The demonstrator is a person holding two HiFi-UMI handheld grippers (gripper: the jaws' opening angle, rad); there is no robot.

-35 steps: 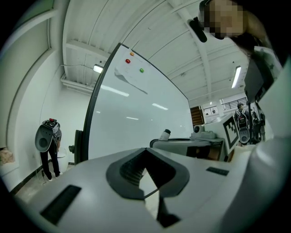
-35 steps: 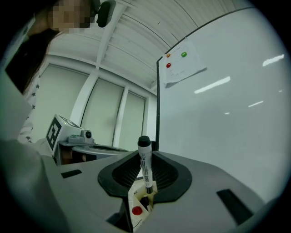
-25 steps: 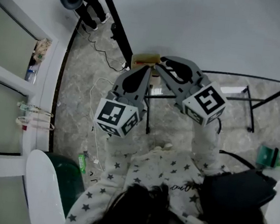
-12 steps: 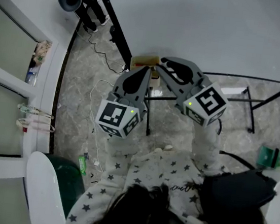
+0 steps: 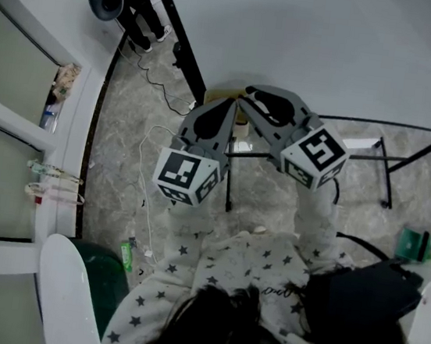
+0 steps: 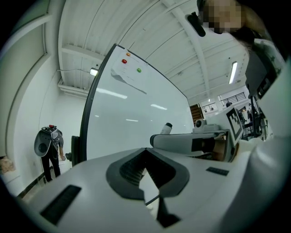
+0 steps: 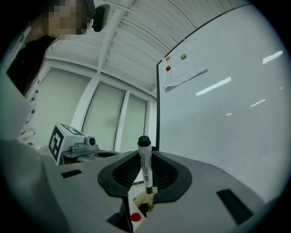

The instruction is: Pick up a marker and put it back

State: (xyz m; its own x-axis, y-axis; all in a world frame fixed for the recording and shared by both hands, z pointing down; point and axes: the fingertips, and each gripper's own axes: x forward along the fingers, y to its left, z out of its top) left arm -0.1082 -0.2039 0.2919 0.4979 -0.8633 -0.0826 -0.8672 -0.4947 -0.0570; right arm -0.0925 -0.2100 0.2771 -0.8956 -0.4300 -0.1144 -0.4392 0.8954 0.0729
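Black-capped marker [image 7: 145, 168] upright, pinched in right gripper [image 7: 144, 154]; left gripper [image 6: 145, 151] jaws together; both point toward whiteboard [image 7: 227, 118].

Whiteboard [image 7: 227, 127]: smooth, glossy white face that mirrors the ceiling lights; frame [image 7: 158, 104]: black, metal-looking, satin finish; sheet [image 7: 186, 68] on the board: thin matt white paper; right gripper [image 7: 145, 175] and left gripper [image 6: 145, 170]: moulded grey plastic, smooth, matt; pads [image 7: 123, 173]: black, rubber-like, finely ribbed, dull; cube [image 5: 314, 155]: matt white faces with black printed squares; marker [image 7: 144, 157]: smooth white plastic barrel with small print, black plastic cap, slight sheen; floor [image 5: 125, 140]: grey veined, stone-look tiles, faintly polished; top [image 5: 250, 266]: soft white cloth printed with dark stars; ceiling [image 6: 150, 27]: white ribbed panels, matt.
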